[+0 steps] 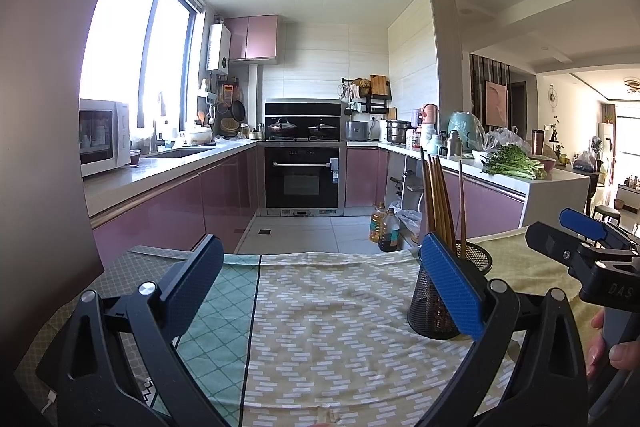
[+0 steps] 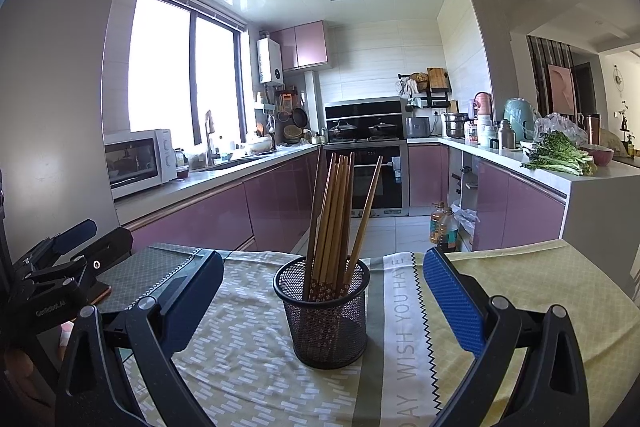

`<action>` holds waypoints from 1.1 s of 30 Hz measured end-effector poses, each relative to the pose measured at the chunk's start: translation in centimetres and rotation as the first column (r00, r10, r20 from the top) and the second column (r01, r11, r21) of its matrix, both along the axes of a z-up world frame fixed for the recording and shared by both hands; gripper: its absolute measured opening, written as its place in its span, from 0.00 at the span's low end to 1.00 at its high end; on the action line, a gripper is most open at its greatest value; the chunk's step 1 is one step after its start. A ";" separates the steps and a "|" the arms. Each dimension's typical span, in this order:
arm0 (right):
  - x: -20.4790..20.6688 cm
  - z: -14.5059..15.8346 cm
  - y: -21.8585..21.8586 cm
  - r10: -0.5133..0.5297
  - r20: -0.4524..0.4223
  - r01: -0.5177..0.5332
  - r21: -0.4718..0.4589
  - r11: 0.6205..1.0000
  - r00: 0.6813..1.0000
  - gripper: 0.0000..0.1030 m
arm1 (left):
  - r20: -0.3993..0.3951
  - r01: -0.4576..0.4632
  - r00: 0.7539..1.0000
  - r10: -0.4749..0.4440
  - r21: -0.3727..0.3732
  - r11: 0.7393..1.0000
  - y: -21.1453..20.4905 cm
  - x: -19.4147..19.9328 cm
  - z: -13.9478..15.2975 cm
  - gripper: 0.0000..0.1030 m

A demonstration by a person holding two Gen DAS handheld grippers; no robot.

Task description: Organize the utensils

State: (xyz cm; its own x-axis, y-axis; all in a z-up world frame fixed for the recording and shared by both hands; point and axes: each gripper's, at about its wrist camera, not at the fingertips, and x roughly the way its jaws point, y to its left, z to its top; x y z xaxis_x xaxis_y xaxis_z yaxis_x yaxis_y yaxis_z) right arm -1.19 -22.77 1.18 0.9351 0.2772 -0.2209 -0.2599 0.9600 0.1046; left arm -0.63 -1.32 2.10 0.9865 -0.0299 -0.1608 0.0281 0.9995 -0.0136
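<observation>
Both the left tool [image 1: 320, 291] and right tool [image 2: 322, 297] stood wide and empty, chopsticks [image 2: 334, 219] already upright in the mesh holder [image 2: 322, 319] on the counter [image 2: 240, 359], so the task looked nearly finished, with nothing loose in view to collect next

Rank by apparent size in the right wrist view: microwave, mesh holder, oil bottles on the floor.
1. mesh holder, largest, though it is nearest the camera.
2. microwave, close to the holder in apparent size, so this order is unsure.
3. oil bottles, clearly smallest.

"WISH YOU HAVE" on tablecloth [image 2: 404, 311] (partly cut off)
</observation>
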 end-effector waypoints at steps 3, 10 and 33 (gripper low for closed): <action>0.0 0.0 0.0 -0.003 0.000 0.003 -0.001 1.000 1.000 0.94 | 0.001 0.001 1.000 -0.001 0.002 1.000 -0.1 0.0 -0.1 0.95; -0.2 0.0 0.1 -0.005 0.001 0.005 0.004 1.000 1.000 0.94 | 0.001 0.000 1.000 0.000 0.002 1.000 0.0 0.0 -0.1 0.95; -0.1 0.2 0.2 -0.007 -0.001 0.007 0.007 1.000 1.000 0.94 | 0.001 0.004 1.000 -0.004 0.002 1.000 -0.1 0.0 -0.2 0.95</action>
